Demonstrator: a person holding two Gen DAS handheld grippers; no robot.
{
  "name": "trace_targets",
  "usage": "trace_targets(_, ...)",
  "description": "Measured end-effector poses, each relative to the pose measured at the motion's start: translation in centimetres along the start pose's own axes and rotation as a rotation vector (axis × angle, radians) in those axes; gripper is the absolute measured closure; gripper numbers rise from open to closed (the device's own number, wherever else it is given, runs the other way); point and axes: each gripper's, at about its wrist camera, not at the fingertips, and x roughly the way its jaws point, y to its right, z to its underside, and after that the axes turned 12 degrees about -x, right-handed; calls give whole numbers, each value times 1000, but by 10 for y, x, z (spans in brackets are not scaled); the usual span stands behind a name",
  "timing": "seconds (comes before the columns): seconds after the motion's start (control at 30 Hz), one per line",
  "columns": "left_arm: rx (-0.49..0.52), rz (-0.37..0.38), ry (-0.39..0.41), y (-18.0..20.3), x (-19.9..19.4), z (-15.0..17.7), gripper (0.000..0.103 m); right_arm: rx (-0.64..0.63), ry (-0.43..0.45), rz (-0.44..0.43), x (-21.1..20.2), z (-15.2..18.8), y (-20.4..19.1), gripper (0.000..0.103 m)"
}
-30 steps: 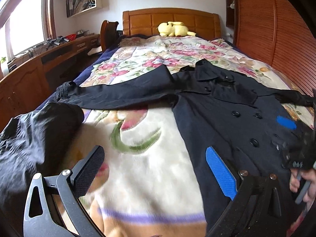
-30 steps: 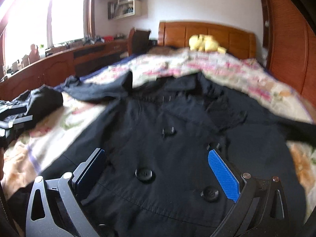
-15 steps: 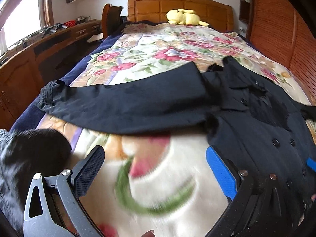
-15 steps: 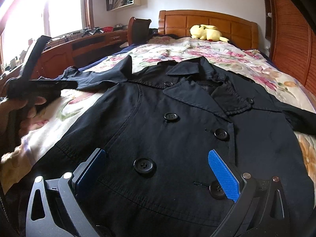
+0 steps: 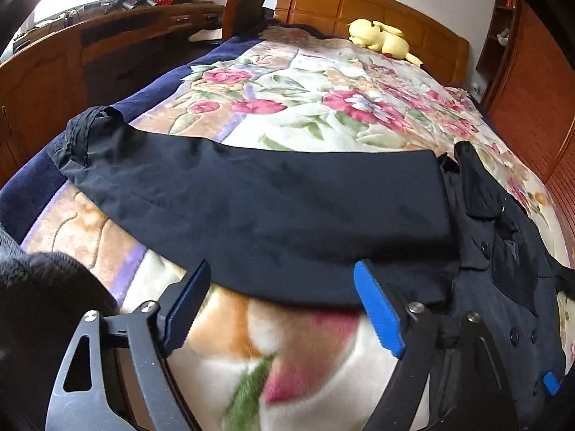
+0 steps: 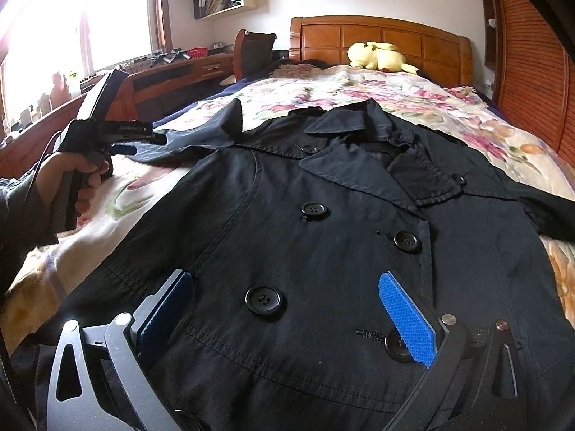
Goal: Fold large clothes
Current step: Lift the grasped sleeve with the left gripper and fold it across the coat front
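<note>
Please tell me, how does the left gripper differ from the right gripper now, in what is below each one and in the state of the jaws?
The left gripper is over the coat's sleeve, at its near edge; the right gripper is over the front of the coat, among its buttons. The left gripper's jaws are closing, with the sleeve's edge between the pads but not yet pinched; the right gripper's jaws stand wide. Both have blue pads and grip nothing.

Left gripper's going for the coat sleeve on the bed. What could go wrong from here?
1. The left gripper is closing at the sleeve edge, over the fluffy blanket; it may pinch blanket too.
2. Its pads are not yet on cloth; a shallow bite could slip.
3. The right gripper hangs open over the coat, so pulling the sleeve may drag it.
</note>
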Motion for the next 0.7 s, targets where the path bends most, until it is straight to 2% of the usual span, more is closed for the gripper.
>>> trace_targets(0.1, -12, -28, -16, -5, 8, -6, 23, -2, 1, 0, 1, 0, -1, 0)
trace_targets(0.33, -92, -95, -102, -25, 30, 2, 23, -2, 0, 0, 1, 0, -1, 0)
trace_targets(0.5, -103, -71, -96, -25, 33, -3, 24, -1, 1, 2, 1, 0, -1, 0)
trace_targets(0.53, -109, -54, -100, -25, 35, -5, 26, -1, 1, 2, 1, 0, -1, 0)
trace_targets(0.6, -122, -60, -105, -26, 40, -9, 42, -1, 0, 3, 1, 0, -2, 0)
trace_targets(0.7, -134, -64, -103, -27, 44, -15, 58, -2, 1, 5, 1, 1, -2, 0)
